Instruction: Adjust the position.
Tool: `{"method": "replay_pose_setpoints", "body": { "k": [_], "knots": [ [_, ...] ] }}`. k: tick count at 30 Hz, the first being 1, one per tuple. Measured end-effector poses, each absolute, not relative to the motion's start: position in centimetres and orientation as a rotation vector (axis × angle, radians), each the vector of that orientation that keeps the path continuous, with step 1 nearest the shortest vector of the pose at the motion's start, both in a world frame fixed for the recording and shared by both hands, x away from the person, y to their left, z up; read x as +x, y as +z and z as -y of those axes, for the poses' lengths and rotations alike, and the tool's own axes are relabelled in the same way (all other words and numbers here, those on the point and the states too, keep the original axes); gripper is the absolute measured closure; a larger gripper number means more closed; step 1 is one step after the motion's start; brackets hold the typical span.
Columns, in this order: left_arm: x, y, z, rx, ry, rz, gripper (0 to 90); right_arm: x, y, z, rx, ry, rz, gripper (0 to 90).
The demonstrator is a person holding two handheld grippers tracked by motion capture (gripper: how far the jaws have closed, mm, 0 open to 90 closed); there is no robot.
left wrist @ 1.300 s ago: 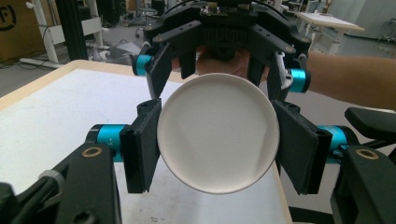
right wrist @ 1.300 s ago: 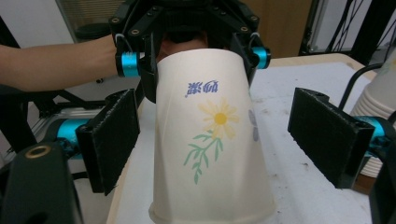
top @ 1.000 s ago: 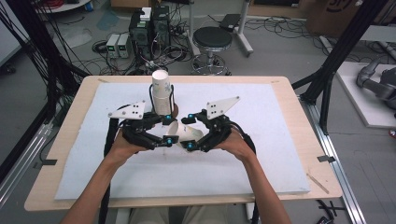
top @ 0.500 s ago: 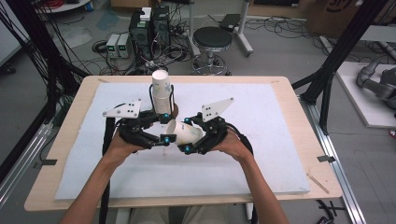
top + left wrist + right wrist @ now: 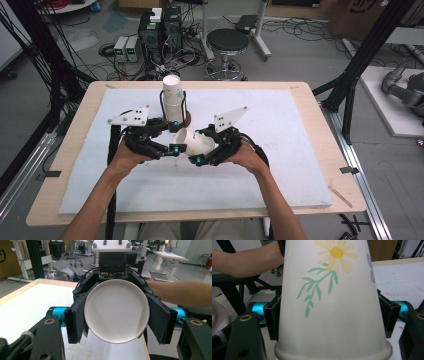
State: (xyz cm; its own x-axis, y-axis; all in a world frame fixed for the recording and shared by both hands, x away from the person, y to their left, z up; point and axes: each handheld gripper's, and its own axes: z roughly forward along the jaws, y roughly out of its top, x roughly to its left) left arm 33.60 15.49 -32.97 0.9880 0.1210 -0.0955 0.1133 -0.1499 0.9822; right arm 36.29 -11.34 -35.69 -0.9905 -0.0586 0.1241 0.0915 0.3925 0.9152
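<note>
matt white paper cup [image 5: 196, 143]; matt black plastic gripper pads [image 5: 159, 320]; pale wood table [image 5: 320, 125].

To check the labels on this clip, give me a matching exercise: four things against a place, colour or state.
1. loose cup
2. stack of cups
3. stool
4. flower print

a. on the floor
b. yellow
c. upright on the white mat
d. sideways, off the table

Pairs: 1-d, 2-c, 3-a, 4-b
</note>
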Motion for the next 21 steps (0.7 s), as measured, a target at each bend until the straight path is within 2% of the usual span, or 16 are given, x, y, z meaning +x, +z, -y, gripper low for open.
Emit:
{"method": "replay_pose_setpoints", "body": {
  "k": [6, 16, 17, 21],
  "knots": [
    [33.6, -33.04, -15.63, 1.737, 0.003, -0.175, 36.9, 36.25, -35.66, 11.46, -0.017, -1.664, 2.506, 32.5],
    [33.53, -33.1, -15.73, 1.732, 0.003, -0.172, 36.1, 36.15, -35.66, 11.45, -0.013, -1.68, 2.51, 34.8],
    [33.51, -33.13, -15.63, 1.73, 0.0, -0.173, 32.0, 36.16, -35.66, 11.45, -0.013, -1.68, 2.509, 34.7],
    [33.66, -33.34, -15.43, 1.726, 0.004, -0.191, 4.3, 36.18, -35.64, 11.55, -0.026, -1.681, 2.506, 34.7]
  ]
}}
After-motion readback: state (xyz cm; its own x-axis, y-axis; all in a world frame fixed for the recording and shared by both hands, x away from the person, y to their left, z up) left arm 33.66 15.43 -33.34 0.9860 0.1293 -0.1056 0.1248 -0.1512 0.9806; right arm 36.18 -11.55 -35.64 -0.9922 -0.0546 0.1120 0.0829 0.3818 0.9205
